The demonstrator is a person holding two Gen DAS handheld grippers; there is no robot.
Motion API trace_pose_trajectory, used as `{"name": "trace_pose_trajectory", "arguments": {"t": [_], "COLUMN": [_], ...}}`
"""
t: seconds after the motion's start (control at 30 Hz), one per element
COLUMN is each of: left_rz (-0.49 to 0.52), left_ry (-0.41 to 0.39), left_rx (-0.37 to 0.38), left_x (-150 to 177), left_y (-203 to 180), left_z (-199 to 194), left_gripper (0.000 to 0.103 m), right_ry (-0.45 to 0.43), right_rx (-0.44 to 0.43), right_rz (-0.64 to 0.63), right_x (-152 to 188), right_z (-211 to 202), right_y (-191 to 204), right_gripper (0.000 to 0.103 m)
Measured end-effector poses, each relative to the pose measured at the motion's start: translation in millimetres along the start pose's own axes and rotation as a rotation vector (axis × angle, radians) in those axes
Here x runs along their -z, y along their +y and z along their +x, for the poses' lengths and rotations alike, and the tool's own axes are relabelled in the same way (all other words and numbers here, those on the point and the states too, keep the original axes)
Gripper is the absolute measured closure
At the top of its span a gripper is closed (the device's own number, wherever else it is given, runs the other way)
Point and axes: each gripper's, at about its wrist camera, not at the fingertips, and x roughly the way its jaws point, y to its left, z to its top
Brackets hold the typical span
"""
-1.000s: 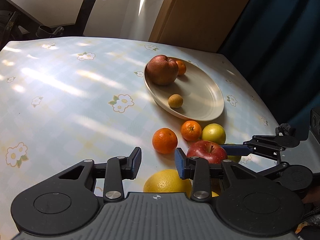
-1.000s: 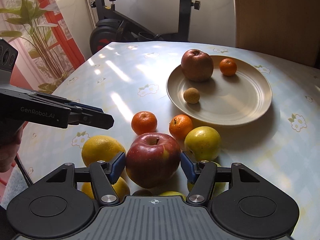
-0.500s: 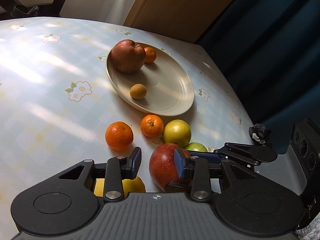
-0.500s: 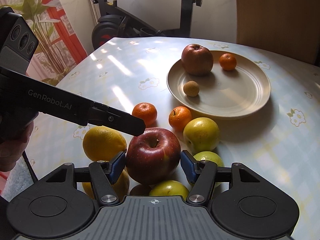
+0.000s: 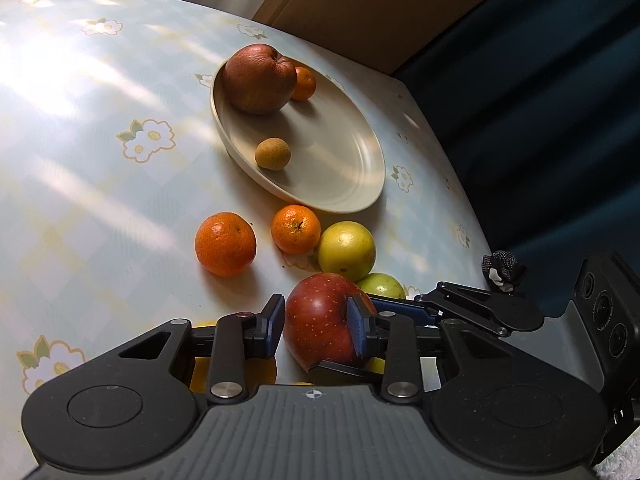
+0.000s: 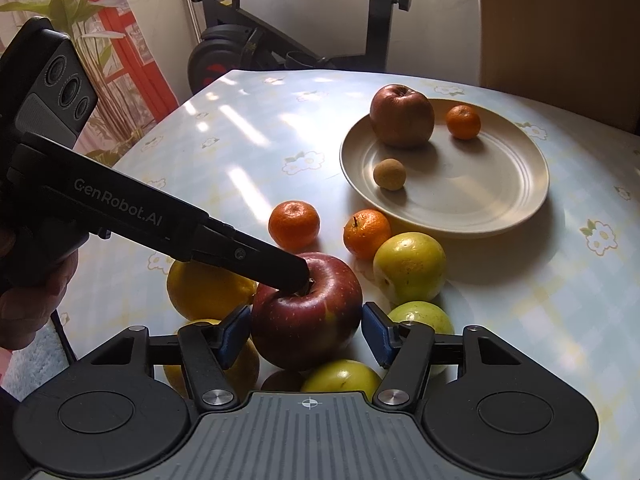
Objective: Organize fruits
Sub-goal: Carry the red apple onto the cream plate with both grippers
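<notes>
A red apple [image 6: 306, 320] sits between the blue pads of my right gripper [image 6: 306, 336], which is shut on it and holds it just above a cluster of yellow and green fruit. My left gripper [image 6: 298, 276] reaches in from the left, its tip at the apple's stem dimple. In the left wrist view the apple [image 5: 320, 328] fills the gap of the left gripper [image 5: 316, 326]. Those jaws are closing, with a small gap still at the left pad. A beige plate [image 6: 520, 184] farther back holds a brownish apple [image 6: 402, 116], a mandarin [image 6: 463, 122] and a small tan fruit [image 6: 389, 174].
Two mandarins [image 6: 294, 224] [image 6: 366, 234], a yellow-green fruit [image 6: 410, 268], a green one [image 6: 420, 316] and a yellow citrus [image 6: 208, 292] lie on the flowered tablecloth near the apple. An exercise bike [image 6: 224, 52] stands beyond the far edge. A hand [image 6: 32, 300] grips the left tool.
My left gripper has swung in and down from the left until its tip sits on the red apple, and its jaws have narrowed slightly. The right gripper and the apple have stayed put.
</notes>
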Motion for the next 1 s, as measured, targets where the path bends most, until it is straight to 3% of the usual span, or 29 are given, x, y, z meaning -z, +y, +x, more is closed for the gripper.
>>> {"name": "trace_pose_trajectory", "arguments": {"t": [0.27, 0.57, 1.0], "left_rz": [0.028, 0.115, 0.15], "left_ry": [-0.062, -0.142, -0.126], "left_rx": [0.0, -0.025, -0.071], "left_x": [-8.5, -50.4, -126.7], "left_y": [-9.0, -39.3, -63.1], "left_z": [-14.3, -19.7, 33.7], "left_gripper": [0.069, 0.069, 0.069], "right_ry": [-0.112, -0.205, -0.24], "right_rx": [0.009, 0.048, 0.094], "right_rz": [-0.031, -0.078, -0.053], "right_x": [-12.5, -50.2, -89.3], "right_z": [-17.7, -28.7, 1.1], "right_y": [-1.4, -27.5, -104.9], "right_gripper": [0.047, 0.047, 0.047]}}
